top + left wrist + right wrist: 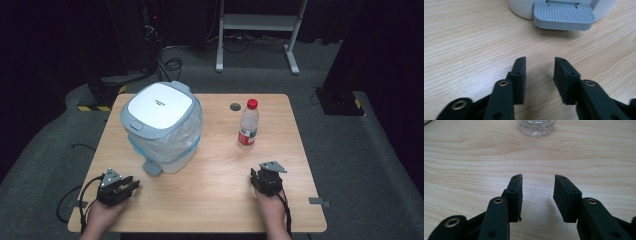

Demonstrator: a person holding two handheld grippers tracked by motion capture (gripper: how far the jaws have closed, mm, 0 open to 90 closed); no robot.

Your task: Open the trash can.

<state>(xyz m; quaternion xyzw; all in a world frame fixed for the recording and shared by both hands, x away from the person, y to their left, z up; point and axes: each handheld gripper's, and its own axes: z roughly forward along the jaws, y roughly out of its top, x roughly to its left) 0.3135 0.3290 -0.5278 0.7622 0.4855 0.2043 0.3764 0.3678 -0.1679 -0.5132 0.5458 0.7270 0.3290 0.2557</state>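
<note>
Two black jaws rise from the near edge of each gripper view, parted by a moderate gap with only bare wood between them, so both grippers are seen to hold nothing. From the high view the left gripper is found at the near left of the table, held in a hand that enters from the near edge, while the right gripper is held at the near right by the other hand; both rest low over the wood. One pedal bin is counted, white and grey-blue with a closed lid and a clear liner bunched under the rim, set on the far left half of the table, just beyond the left gripper. One clear plastic bottle with a red cap and a red label is stood upright to the right of the bin, well apart from it and beyond the right gripper. The whole layout is given by the high view alone. What is added by the left gripper view is the ribbed grey foot pedal at the bin's base, directly ahead of the left gripper and not touched by it. In the right gripper view the bottle's clear base is shown ahead of the right gripper, apart from it. One small dark round mark is seen on the far part of the table.
</note>
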